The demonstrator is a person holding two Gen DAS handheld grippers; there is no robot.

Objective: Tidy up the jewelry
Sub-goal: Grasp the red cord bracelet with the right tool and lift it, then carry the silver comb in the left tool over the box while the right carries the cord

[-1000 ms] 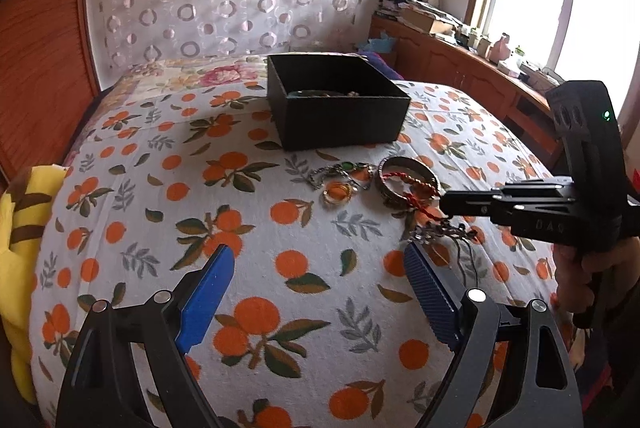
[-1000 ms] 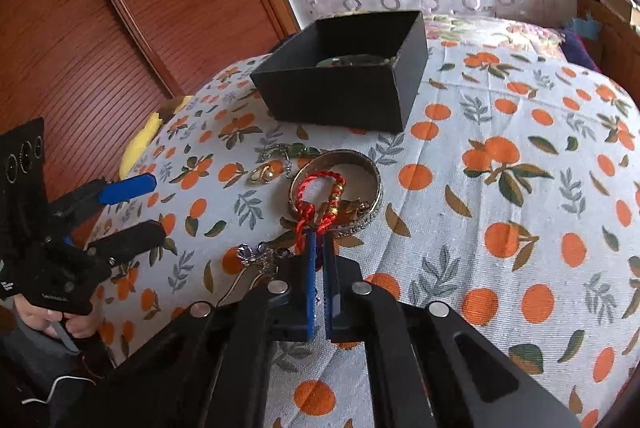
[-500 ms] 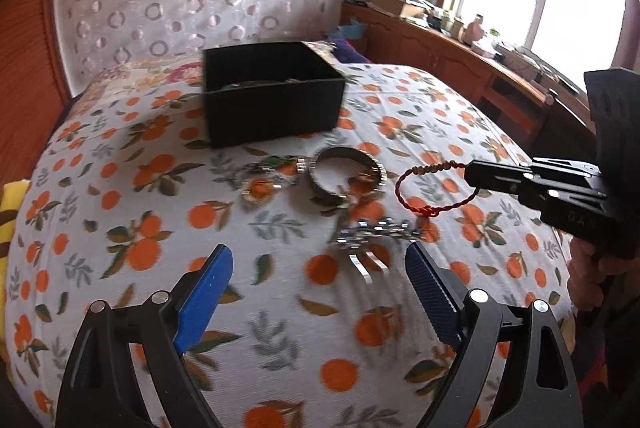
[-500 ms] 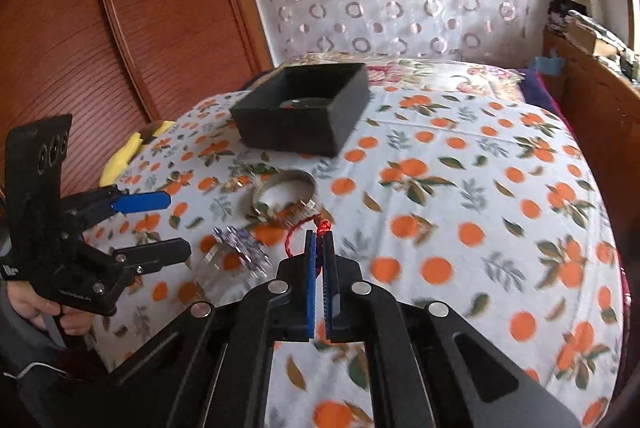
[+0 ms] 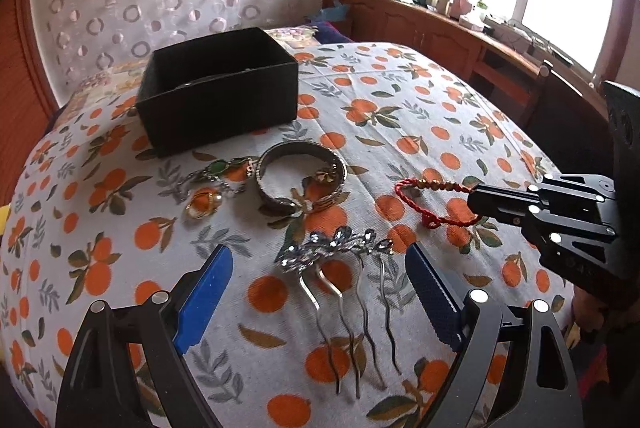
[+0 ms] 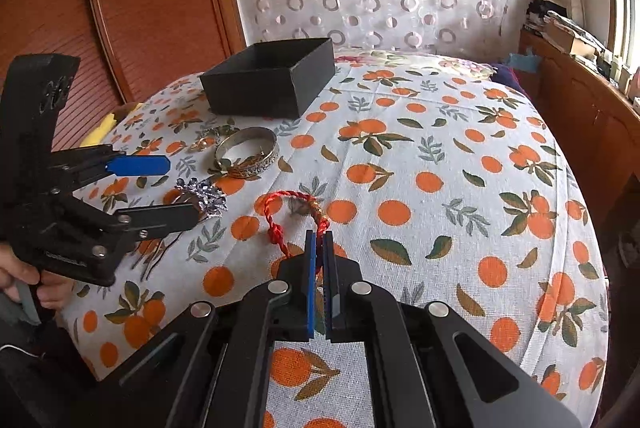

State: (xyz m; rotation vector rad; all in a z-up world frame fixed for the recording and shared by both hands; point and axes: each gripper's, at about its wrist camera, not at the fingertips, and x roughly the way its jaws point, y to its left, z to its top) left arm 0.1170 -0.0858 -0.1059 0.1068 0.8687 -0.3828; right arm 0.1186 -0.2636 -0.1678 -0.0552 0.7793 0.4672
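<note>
My right gripper (image 6: 319, 237) is shut on a red cord bracelet (image 6: 280, 218) with gold beads and holds it above the bed; both also show in the left wrist view, the gripper (image 5: 476, 202) and the bracelet (image 5: 430, 202). My left gripper (image 5: 320, 268) is open and empty, its jaws either side of a silver crystal hair comb (image 5: 340, 268). It also shows in the right wrist view (image 6: 176, 188). A silver bangle (image 5: 302, 180), a green-stone chain (image 5: 220, 172) and a gold ring (image 5: 204, 202) lie before the open black box (image 5: 218, 94).
The bed has an orange-print sheet (image 6: 440, 168). A wooden headboard (image 6: 140, 8) stands at the left, a wooden cabinet (image 5: 460, 40) with clutter under the window at the right. A yellow cloth (image 6: 100, 130) lies at the bed's left edge.
My right gripper has lifted the red bracelet off the bangle and drawn it back to the right. My left gripper has moved in over the hair comb.
</note>
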